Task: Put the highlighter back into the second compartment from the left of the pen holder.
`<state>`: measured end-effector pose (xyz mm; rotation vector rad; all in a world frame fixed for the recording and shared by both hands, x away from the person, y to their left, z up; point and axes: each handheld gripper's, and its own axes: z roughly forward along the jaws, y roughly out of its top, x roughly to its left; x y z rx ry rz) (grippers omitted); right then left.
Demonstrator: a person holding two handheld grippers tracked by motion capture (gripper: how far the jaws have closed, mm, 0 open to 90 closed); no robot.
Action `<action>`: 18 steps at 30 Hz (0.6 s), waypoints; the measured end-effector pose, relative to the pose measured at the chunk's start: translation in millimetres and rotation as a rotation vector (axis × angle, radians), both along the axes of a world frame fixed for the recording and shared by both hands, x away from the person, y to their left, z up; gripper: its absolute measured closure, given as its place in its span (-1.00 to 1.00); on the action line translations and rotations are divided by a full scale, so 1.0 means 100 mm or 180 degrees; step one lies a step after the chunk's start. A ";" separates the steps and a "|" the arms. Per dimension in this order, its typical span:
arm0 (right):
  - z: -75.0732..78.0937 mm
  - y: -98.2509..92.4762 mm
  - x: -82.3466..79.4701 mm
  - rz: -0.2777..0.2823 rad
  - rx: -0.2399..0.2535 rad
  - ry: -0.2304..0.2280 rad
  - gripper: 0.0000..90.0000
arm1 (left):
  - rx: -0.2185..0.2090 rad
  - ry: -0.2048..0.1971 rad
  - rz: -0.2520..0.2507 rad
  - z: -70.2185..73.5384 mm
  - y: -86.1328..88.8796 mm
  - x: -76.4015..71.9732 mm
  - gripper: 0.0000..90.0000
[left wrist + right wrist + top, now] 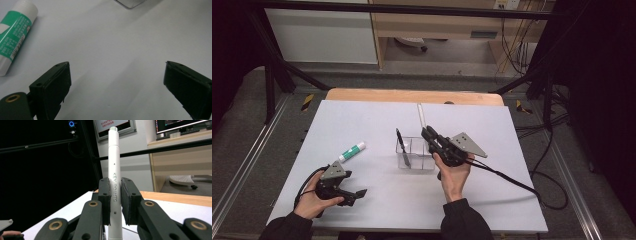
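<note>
Left gripper (358, 194) rests near-left on the white table (362, 120), jaws wide, nothing between them. Green-and-white glue stick (351, 151) lies beyond it. Right gripper (115, 202) — above the clear plastic holder (416, 154) — clamps a white cylindrical pen (114, 177) upright.

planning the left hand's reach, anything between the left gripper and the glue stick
Nothing: in the left gripper view, bare white table separates the open left gripper from the glue stick.

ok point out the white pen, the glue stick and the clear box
white pen (114, 170), right gripper view, on its barrel above the pads
glue stick (13, 37), left gripper view, on its green label
clear box (418, 159), high view, on its front wall
</note>
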<state>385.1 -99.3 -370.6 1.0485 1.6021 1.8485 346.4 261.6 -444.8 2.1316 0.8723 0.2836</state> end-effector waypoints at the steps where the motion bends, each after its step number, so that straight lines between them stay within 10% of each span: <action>1: -0.01 0.03 0.01 -0.0011 0.0006 -0.0013 0.76 | -0.0002 -0.0002 0.0005 0.00 0.00 0.00 -0.84; 18: -0.33 0.33 0.28 -0.0048 -0.0108 0.0023 0.76 | -0.0009 -0.0014 0.0005 0.01 0.01 0.00 -0.84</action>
